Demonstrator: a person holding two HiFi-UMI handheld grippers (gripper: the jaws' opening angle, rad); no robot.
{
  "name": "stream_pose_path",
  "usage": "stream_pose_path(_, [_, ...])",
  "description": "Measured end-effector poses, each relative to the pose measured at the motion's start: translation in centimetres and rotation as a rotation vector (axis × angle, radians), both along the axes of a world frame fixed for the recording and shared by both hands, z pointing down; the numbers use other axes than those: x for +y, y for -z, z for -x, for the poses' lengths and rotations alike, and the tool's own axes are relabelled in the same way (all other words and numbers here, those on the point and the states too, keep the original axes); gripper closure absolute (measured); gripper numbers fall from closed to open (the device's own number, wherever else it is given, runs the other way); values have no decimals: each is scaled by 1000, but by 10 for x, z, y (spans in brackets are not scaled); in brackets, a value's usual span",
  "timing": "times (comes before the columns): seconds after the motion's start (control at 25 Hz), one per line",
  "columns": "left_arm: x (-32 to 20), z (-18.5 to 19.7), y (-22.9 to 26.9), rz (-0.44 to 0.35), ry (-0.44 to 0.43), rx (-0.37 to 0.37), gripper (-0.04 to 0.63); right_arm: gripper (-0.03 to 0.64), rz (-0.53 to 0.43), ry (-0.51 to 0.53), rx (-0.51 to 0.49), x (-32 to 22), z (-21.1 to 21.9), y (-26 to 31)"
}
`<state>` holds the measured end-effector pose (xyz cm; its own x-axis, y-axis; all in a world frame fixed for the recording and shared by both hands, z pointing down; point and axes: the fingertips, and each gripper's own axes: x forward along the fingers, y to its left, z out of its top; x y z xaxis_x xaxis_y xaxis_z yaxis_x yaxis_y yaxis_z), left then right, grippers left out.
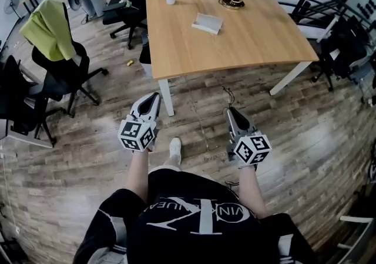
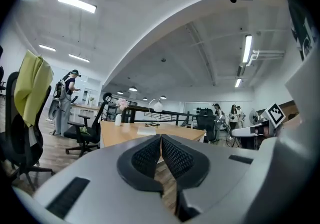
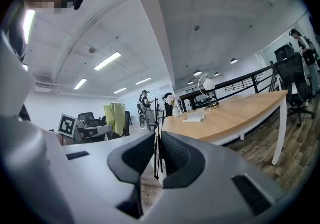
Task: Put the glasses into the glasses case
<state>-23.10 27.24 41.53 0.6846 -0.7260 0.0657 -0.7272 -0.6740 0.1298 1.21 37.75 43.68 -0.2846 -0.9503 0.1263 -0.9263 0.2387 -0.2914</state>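
The person's black T-shirt with white lettering (image 1: 194,216) fills the bottom of the head view, above a wooden plank floor (image 1: 305,139). The left tool (image 1: 154,97) has its jaws together with nothing between them. The right tool (image 1: 230,110) is clamped on thin black-framed glasses (image 3: 156,113), which stick out past its tips. Both tools are held short of the light wooden desk (image 1: 252,39). The pale rectangular glasses case (image 1: 207,23) lies on the desk's far half, near the middle, well apart from the glasses.
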Motion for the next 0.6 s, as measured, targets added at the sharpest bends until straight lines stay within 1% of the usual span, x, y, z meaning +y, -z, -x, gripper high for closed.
stream_pose_path(0.16, [-41,-12,-1,9,-29,-4,578,563,31,-28,-6,-39,-11,-9])
stream_pose_path(0.28, [-70,-17,-9,35,-49,-23,578,563,58,-52,-40,-69,-17,-17])
stream_pose_path(0.44, [-111,-21,-17,66,-62,-12,578,563,81,-74,-58,-103,-19,-23])
stream_pose_path(0.6, [-148,-30,-21,66,-115,-38,578,563,96,-101,-66,-136,-17,-24])
